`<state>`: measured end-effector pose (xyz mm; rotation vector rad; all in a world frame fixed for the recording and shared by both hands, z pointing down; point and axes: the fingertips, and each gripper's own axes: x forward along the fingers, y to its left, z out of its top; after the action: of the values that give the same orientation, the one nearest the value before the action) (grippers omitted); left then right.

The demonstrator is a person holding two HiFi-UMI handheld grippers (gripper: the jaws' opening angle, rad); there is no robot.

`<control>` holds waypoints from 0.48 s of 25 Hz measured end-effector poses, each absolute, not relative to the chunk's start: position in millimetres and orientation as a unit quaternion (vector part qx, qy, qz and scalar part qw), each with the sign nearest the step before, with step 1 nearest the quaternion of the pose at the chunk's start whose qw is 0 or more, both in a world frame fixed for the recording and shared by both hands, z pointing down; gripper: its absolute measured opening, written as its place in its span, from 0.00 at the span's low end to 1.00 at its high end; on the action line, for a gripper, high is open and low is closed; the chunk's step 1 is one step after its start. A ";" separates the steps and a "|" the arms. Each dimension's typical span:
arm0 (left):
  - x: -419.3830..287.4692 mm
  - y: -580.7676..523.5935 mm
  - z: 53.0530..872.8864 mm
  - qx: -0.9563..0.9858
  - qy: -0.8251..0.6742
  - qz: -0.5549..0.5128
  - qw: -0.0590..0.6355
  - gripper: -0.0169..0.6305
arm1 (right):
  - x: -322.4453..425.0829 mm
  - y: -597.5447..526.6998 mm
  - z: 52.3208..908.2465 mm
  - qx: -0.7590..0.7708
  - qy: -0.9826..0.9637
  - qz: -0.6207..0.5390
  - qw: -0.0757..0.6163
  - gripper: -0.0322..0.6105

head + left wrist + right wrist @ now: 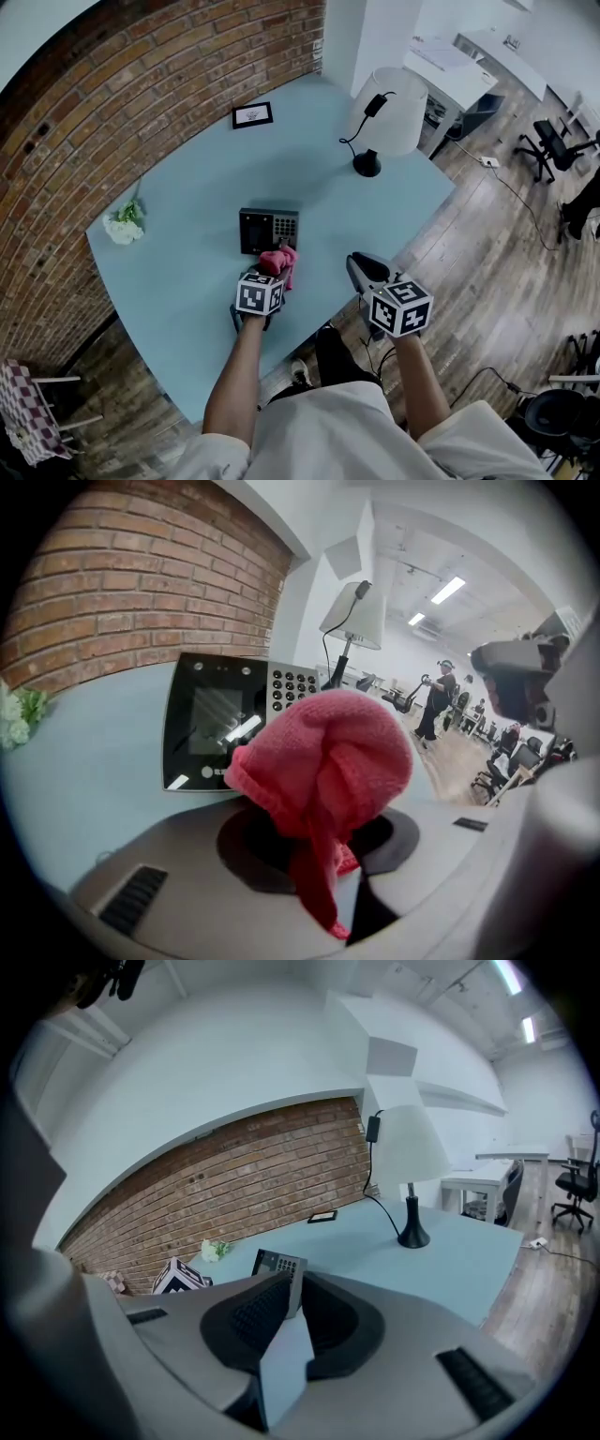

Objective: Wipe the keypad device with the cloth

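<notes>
Head view: left gripper [275, 272] holds a bunched pink cloth [279, 260] at the near edge of the keypad device [268, 230], which lies flat on the light-blue table [187, 197]. Right gripper [367, 270] is apart, at the table's near edge.

Left gripper view: jaws clamped on the cloth; the device's screen and keys are just behind.

Right gripper view: jaws together, nothing between. Lamp [411, 1166] beyond.

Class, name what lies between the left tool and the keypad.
The pink cloth, clamped in the left tool, sits bunched just in front of the keypad; the left gripper view shows it.
</notes>
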<state>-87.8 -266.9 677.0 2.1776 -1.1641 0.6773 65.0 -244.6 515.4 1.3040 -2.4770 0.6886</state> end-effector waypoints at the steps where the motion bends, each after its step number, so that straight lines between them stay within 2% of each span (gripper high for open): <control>1: -89.6 -263.7 675.2 0.816 -0.435 0.252 0.285 0.26 | 66.2 -242.4 513.7 0.451 -0.851 0.236 0.128 0.15; 5: -98.3 -253.3 661.7 0.821 -0.442 0.233 0.275 0.26 | 64.6 -231.7 503.9 0.457 -0.852 0.224 0.125 0.15; 12: -107.4 -224.9 620.8 0.840 -0.446 0.218 0.217 0.26 | 62.4 -200.0 483.1 0.470 -0.850 0.203 0.121 0.15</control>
<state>-107.4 -224.9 620.8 2.3266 -1.2365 0.6039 62.4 -200.0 483.1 1.3737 -2.4829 0.5927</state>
